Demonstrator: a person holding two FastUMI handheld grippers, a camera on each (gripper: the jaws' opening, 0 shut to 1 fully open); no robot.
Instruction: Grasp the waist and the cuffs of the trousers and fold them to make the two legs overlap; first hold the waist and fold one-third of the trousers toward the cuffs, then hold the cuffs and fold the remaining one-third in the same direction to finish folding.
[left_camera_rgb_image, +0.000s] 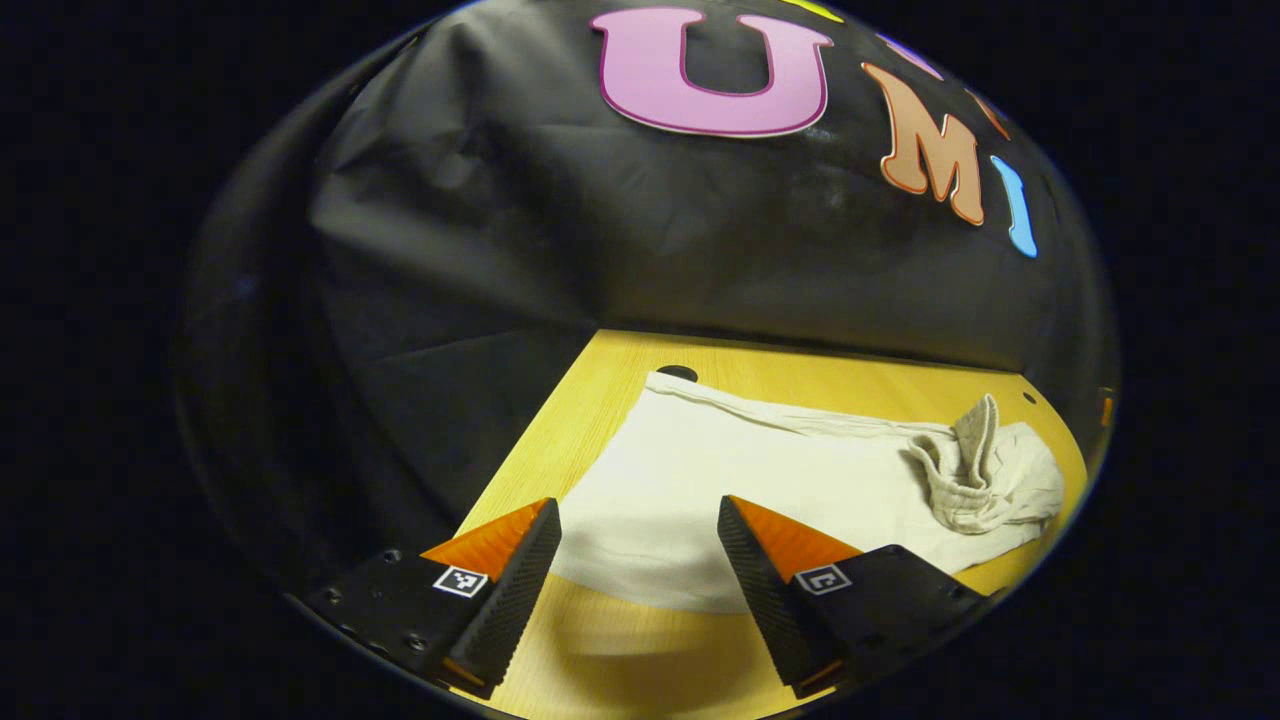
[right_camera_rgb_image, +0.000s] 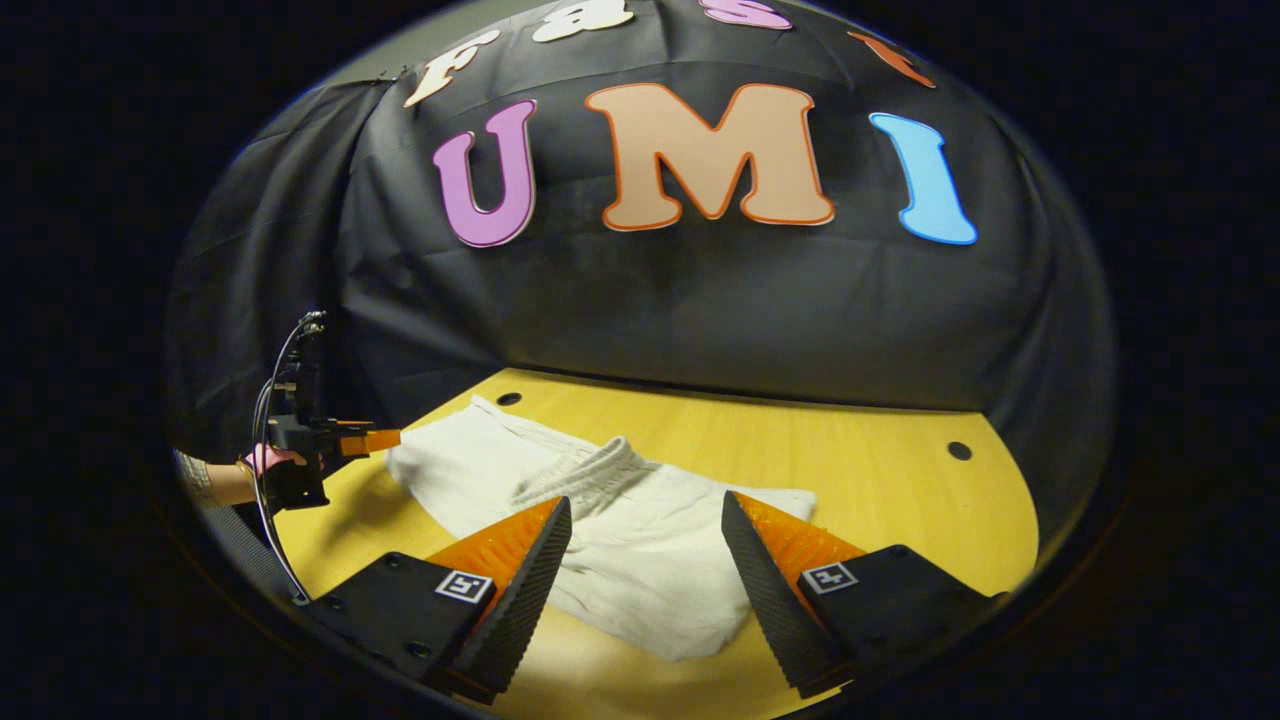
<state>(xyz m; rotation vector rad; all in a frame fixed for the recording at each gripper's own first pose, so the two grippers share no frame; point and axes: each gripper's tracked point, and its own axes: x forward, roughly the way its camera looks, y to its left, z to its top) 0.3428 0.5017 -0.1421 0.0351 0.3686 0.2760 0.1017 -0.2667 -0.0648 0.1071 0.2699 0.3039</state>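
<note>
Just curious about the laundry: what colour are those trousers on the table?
Plain off-white, no pattern. The trousers show best in the left gripper view.

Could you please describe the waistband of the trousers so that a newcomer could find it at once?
On the yellow wooden table lie pale trousers. The waistband is the gathered, ribbed strip bunched on top of the smooth cloth.

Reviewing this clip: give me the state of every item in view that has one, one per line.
Cream fabric trousers: lying on the table, waistband end bunched and turned over, neither gripper holding them.
Left gripper: fingers open, above the trousers' cuff end.
Right gripper: fingers open, above the waist end.
Yellow wooden table: bearing the trousers.
</note>
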